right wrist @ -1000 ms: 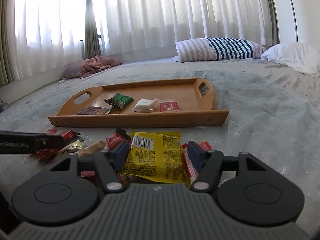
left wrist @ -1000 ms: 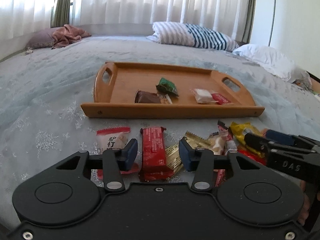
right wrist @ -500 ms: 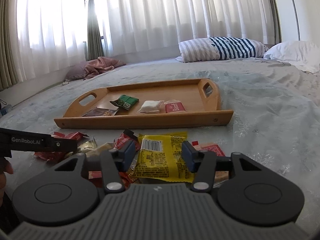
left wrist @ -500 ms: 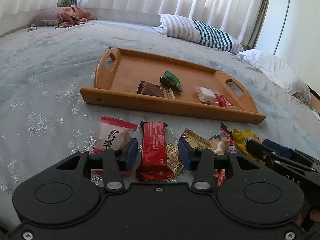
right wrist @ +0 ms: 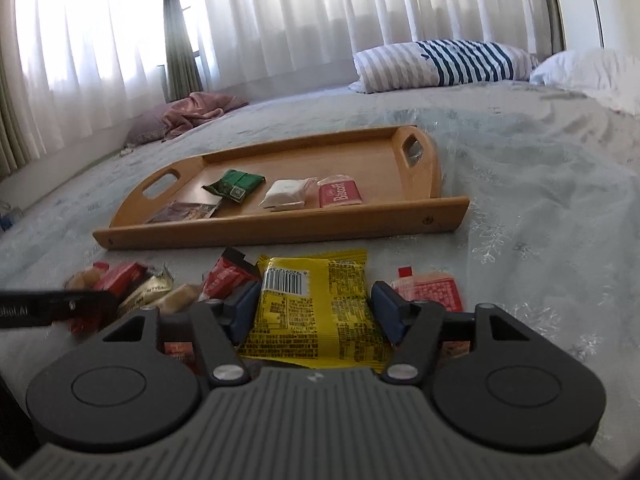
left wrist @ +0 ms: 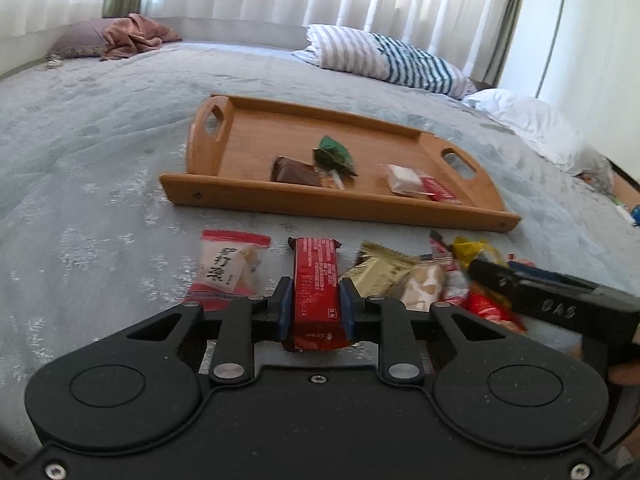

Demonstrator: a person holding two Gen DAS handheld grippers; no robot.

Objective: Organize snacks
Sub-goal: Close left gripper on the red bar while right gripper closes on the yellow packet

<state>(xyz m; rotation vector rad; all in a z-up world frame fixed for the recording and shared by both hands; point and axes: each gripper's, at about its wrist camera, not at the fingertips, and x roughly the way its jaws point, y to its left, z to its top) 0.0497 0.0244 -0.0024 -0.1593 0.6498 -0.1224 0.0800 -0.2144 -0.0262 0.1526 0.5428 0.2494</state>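
Red snack bar [left wrist: 316, 280] lies on the bed between my left hand-held gripper [left wrist: 316, 312] pads, which are closing against its sides, its long axis pointing ahead toward the wooden tray [left wrist: 320, 204] beyond.

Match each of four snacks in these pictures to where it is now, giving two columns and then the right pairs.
Column one:
1. long red bar wrapper
2. yellow barcode packet
3. green foil packet
4. white-and-red sachet with black characters

Column two:
A. on the wooden tray
B. between the left gripper pads
C. on the bedspread, left of the red bar
D. between the right gripper pads

Pairs: 1-B, 2-D, 3-A, 4-C
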